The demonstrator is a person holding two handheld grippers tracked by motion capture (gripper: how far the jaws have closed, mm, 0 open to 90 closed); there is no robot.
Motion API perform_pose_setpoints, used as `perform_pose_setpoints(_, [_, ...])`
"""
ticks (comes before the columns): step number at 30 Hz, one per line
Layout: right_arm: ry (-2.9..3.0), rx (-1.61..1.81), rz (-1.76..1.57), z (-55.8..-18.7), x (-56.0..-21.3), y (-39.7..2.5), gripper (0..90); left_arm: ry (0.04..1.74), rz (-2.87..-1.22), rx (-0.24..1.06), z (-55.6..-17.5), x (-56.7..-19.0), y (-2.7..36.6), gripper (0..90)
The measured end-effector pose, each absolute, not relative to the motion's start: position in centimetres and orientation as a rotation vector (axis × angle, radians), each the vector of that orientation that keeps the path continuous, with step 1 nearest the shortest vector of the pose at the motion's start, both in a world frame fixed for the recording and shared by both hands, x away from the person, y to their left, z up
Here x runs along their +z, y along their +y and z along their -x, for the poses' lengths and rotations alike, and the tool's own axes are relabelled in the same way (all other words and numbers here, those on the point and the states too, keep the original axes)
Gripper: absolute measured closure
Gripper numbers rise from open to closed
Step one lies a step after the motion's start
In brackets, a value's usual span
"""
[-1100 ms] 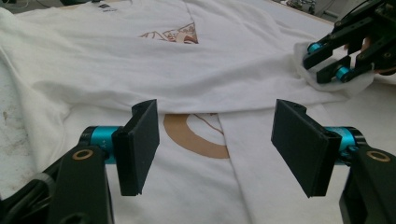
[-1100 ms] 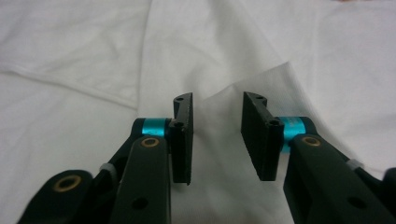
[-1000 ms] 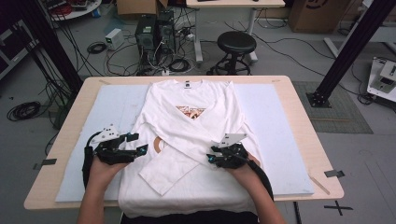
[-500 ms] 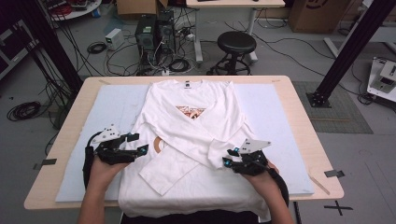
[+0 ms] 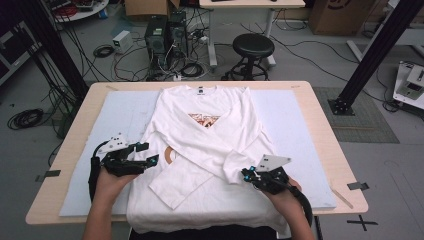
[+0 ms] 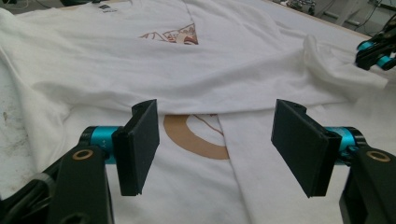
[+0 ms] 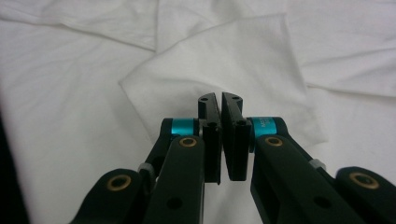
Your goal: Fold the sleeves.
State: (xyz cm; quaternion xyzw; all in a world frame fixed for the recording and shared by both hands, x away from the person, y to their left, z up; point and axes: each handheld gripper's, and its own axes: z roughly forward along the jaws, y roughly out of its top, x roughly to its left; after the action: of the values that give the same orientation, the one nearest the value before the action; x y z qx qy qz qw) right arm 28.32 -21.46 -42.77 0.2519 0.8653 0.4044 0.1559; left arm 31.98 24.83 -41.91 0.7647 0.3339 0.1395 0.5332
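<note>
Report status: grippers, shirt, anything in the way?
Left gripper open over the shirt. Right gripper shut, nothing seen pinched, above a sleeve cuff. Sleeves crossed. Nothing blocking.

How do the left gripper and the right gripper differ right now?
The left gripper has its jaws wide apart; the right gripper has its jaws closed together, with no cloth visibly between them. The left gripper sits at the left edge of the white shirt, near the brown print; the right gripper sits by the folded sleeve cuff at the shirt's right. Both are hand-held over the shirt.

Wooden table (image 5: 320, 107), pale mat (image 5: 295, 115), white shirt (image 5: 200, 145)
</note>
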Motion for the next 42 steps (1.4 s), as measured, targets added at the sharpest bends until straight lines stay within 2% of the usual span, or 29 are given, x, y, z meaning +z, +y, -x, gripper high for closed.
perform_pose_setpoints(7, [2.398,1.170,-0.754,-24.8,-40.4,-24.5,87.2,0.797,-1.824,0.331,-32.0,-41.9,24.7,32.4])
perform_pose_setpoints(11, [2.342,1.166,-0.762,-23.8,-39.4,-25.2,81.7,0.793,-1.833,0.328,-32.0,-42.0,24.5,32.3])
perform_pose_setpoints(19, [2.357,1.165,-0.857,-27.3,-41.6,-25.0,74.1,0.796,-1.829,0.327,-32.1,-42.0,24.4,32.4])
perform_pose_setpoints(20, [2.366,1.140,-0.887,-28.6,-42.4,-24.7,70.2,0.799,-1.826,0.326,-32.1,-42.0,24.4,32.3])
perform_pose_setpoints(23, [2.401,1.113,-0.924,-29.8,-43.4,-24.4,70.2,0.793,-1.831,0.329,-32.1,-42.0,24.6,32.3])
perform_pose_setpoints(25, [2.431,1.037,-0.971,-30.7,-44.6,-24.3,74.2,0.797,-1.824,0.326,-32.0,-42.0,24.6,32.4])
perform_pose_setpoints(26, [2.431,1.086,-0.978,-30.9,-44.9,-24.5,81.5,0.798,-1.824,0.328,-32.0,-42.0,24.7,32.3])
perform_pose_setpoints(28, [2.452,1.125,-0.982,-30.8,-45.0,-24.8,89.2,0.800,-1.825,0.331,-32.0,-42.0,24.8,32.3])
perform_pose_setpoints(36, [2.399,1.076,-0.972,-29.0,-43.9,-25.4,90.0,0.802,-1.817,0.335,-31.9,-41.8,24.9,32.4])
perform_pose_setpoints(38, [2.389,1.088,-0.970,-29.0,-43.9,-25.4,77.5,0.797,-1.824,0.337,-31.9,-41.8,24.9,32.4])
perform_pose_setpoints(40, [2.387,1.137,-0.946,-28.8,-43.7,-25.1,70.8,0.800,-1.823,0.333,-31.9,-41.9,24.8,32.4])
perform_pose_setpoints(42, [2.408,1.201,-0.913,-28.6,-43.3,-24.7,68.5,0.802,-1.821,0.331,-32.0,-41.9,24.8,32.4])
